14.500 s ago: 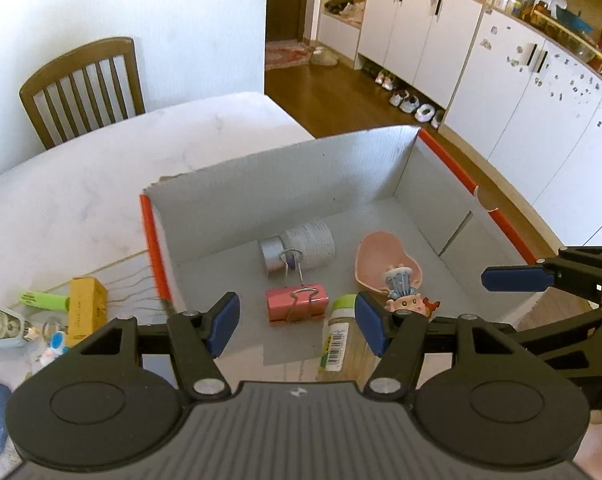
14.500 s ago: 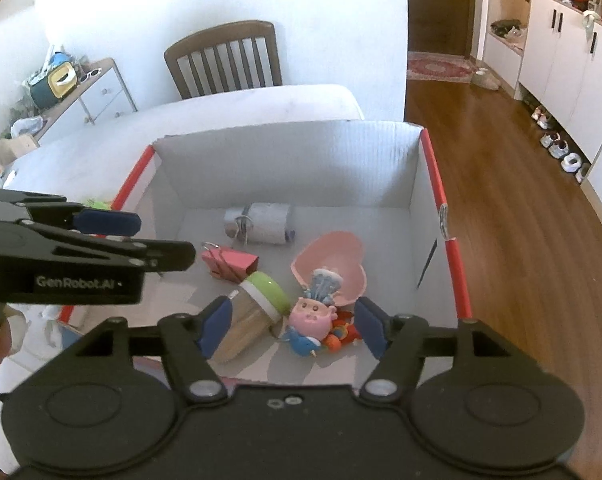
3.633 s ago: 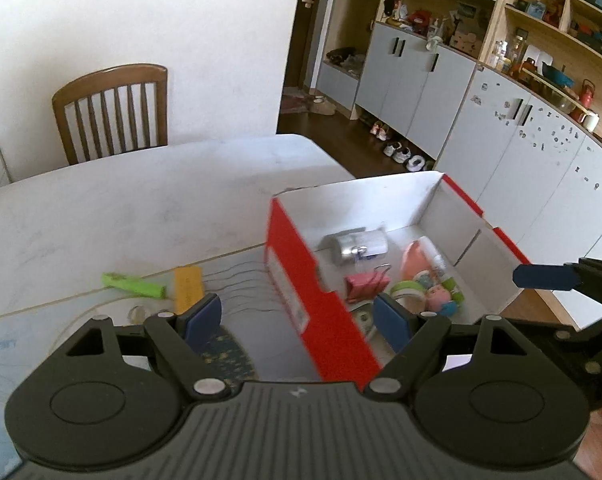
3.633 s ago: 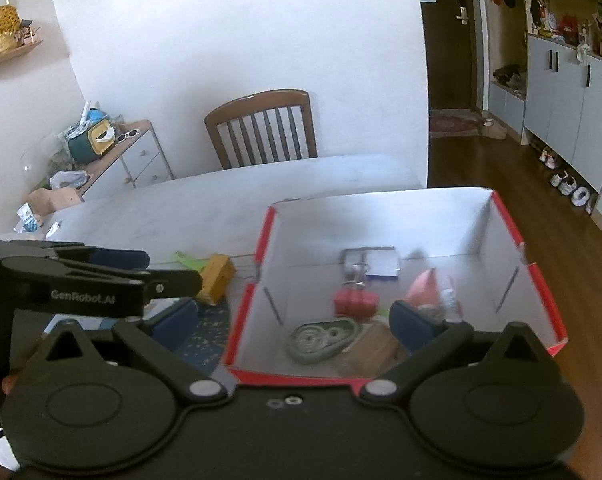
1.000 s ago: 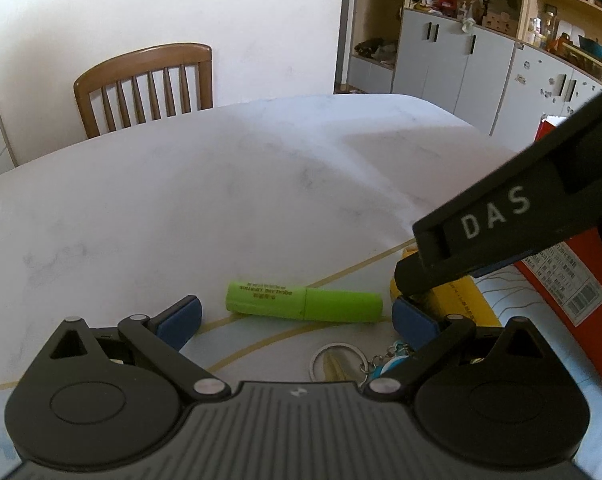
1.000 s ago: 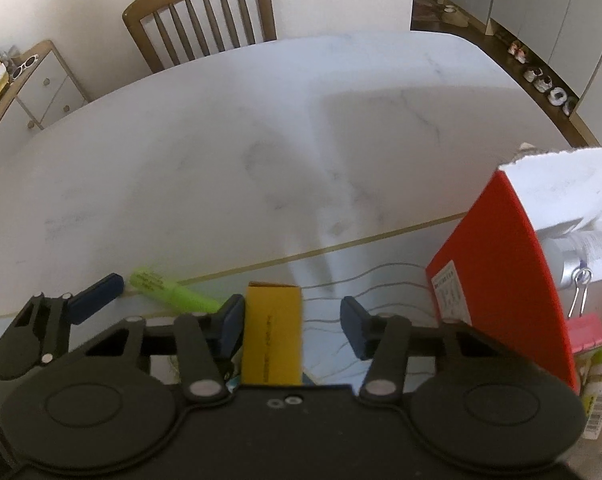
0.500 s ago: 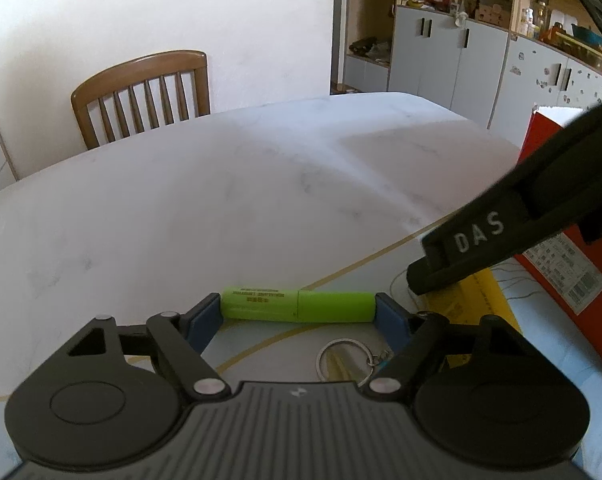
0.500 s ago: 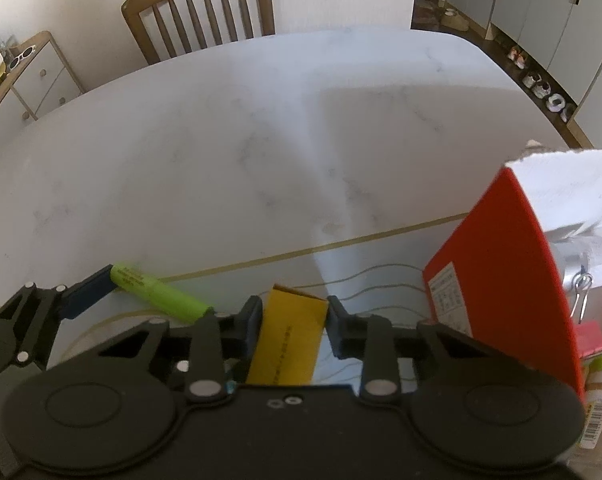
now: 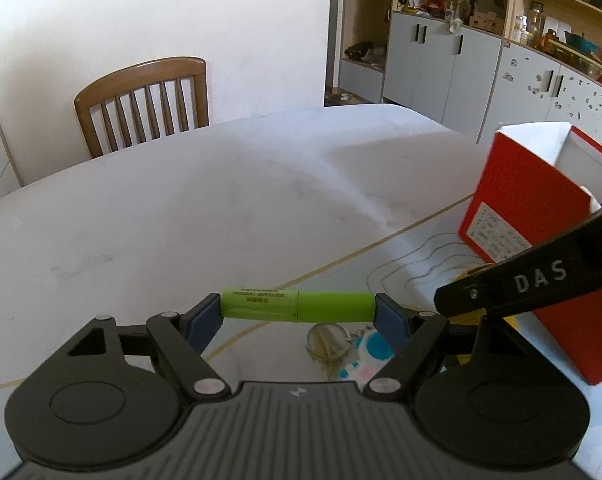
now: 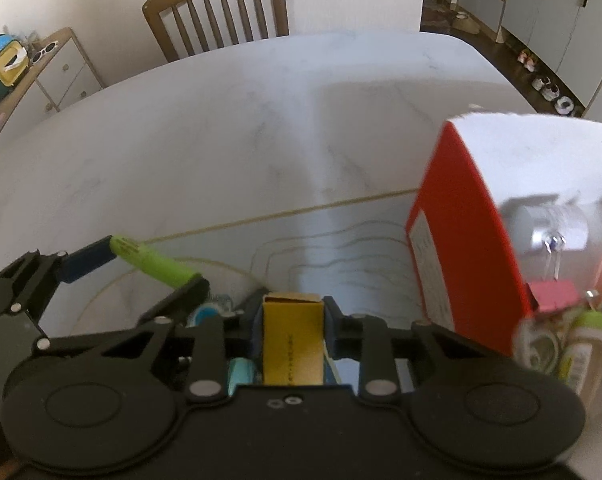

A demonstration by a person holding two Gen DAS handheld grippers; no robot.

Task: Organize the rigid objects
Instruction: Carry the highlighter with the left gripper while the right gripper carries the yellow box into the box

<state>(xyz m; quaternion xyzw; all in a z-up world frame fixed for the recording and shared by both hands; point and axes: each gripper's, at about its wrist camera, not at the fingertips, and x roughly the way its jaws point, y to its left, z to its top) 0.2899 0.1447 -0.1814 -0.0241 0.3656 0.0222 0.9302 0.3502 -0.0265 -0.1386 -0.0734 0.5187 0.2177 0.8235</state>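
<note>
My left gripper is shut on a green highlighter, gripped end to end between its blue pads and held level a little above the white table. From the right wrist view the same highlighter shows at the lower left. The jaws of my right gripper are closing, and their pads press on both sides of a small yellow box. A red cardboard box with a white inside stands just to the right of both grippers, its open top showing in the left wrist view.
Inside the red box lie a silver roll, a pink binder clip and a green-capped bottle. A key ring with small trinkets lies under my left gripper. A wooden chair stands at the table's far edge.
My left gripper closed on the green highlighter and rose with it. My right gripper closed on the yellow box and shifted toward the red box.
</note>
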